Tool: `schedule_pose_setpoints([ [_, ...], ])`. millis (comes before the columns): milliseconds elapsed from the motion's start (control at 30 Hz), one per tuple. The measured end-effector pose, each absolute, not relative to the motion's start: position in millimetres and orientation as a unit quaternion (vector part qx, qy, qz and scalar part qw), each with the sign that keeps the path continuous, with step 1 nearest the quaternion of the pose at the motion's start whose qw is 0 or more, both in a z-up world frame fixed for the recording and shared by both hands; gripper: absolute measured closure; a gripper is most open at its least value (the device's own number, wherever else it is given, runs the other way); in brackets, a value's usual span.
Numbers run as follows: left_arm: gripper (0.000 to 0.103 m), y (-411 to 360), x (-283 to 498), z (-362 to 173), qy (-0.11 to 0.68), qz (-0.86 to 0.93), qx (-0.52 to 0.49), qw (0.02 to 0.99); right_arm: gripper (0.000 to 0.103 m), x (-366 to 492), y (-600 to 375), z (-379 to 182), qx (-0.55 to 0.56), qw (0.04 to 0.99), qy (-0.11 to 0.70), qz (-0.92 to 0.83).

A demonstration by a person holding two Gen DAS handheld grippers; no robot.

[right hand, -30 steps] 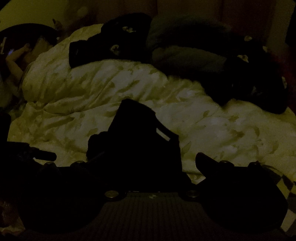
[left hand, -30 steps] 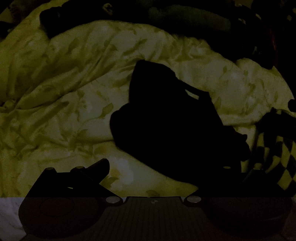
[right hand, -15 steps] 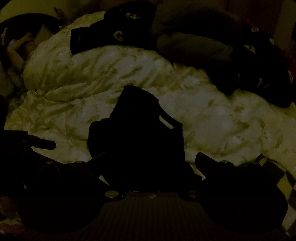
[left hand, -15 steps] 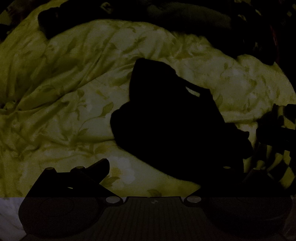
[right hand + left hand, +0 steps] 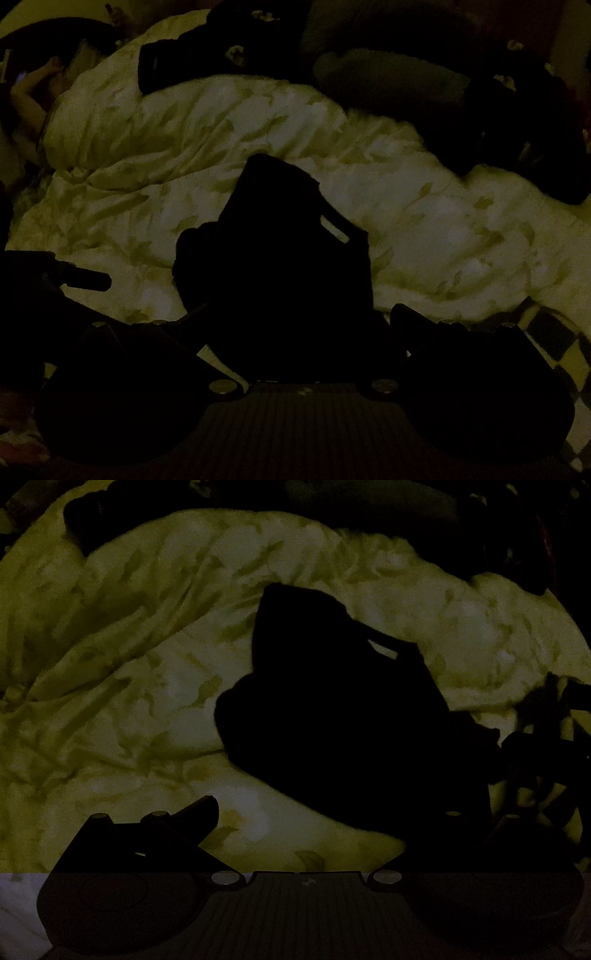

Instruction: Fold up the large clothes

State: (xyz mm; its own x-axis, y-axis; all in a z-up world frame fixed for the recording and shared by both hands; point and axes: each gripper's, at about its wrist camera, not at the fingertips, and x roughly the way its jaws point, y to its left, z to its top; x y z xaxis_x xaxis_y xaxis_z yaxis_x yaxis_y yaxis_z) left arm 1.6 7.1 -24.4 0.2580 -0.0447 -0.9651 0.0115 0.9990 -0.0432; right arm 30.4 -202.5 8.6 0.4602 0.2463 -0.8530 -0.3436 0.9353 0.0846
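A black garment (image 5: 332, 716) lies bunched in a heap on the pale leaf-patterned bedspread (image 5: 129, 664). It shows in the right wrist view too, as a dark mound (image 5: 280, 251) dead ahead. My left gripper (image 5: 325, 812) is open just short of the heap's near edge; its left finger (image 5: 199, 812) stands over bare bedspread and its right finger is lost against the dark cloth. My right gripper (image 5: 299, 314) is open too, its fingers either side of the heap's near end. Darkness hides whether either touches the cloth.
More dark clothes (image 5: 424, 74) are piled along the far side of the bed. A checkered fabric (image 5: 550, 350) lies at the near right. A person's arm (image 5: 33, 99) shows at the far left. The left gripper's body (image 5: 74, 278) juts in from the left.
Both views have crept forward and lower toward the black heap. A dark shape, seemingly the right gripper, has come in at the right edge of the left wrist view over the checkered fabric.
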Motion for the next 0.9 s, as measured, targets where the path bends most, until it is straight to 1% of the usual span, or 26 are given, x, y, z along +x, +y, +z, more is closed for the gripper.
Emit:
schedule_pose_setpoints([
  [100,0.000,13,4,-33,0.617,-0.019,-0.025,0.786,0.003,32,-203,3,-0.039,0.842,0.503,0.190],
  [167,0.000,21,7,-37,0.616,-0.013,-0.032,0.787,0.007,35,-203,-4,-0.027,0.829,0.520,0.206],
  [300,0.000,54,22,-42,0.602,0.009,-0.025,0.798,0.008,42,-205,-20,-0.011,0.809,0.550,0.210],
  [400,0.000,84,48,-40,0.578,0.015,-0.019,0.816,0.010,53,-213,-27,0.012,0.807,0.556,0.200],
  [467,0.000,101,71,-40,0.561,0.009,-0.025,0.827,0.016,66,-223,-32,0.037,0.807,0.559,0.189],
  [533,0.000,110,99,-44,0.552,-0.008,-0.042,0.833,0.018,86,-233,-39,0.066,0.810,0.560,0.161],
  [700,0.000,100,166,-69,0.552,-0.047,-0.067,0.830,0.020,144,-255,-65,0.161,0.801,0.570,0.092],
  [800,0.000,85,199,-98,0.569,-0.056,-0.072,0.817,0.024,171,-256,-88,0.175,0.791,0.582,0.070],
  [867,0.000,75,215,-116,0.583,-0.055,-0.058,0.808,0.030,183,-252,-105,0.170,0.786,0.592,0.056],
  [900,0.000,69,222,-124,0.589,-0.054,-0.048,0.805,0.031,189,-248,-117,0.167,0.780,0.602,0.046],
])
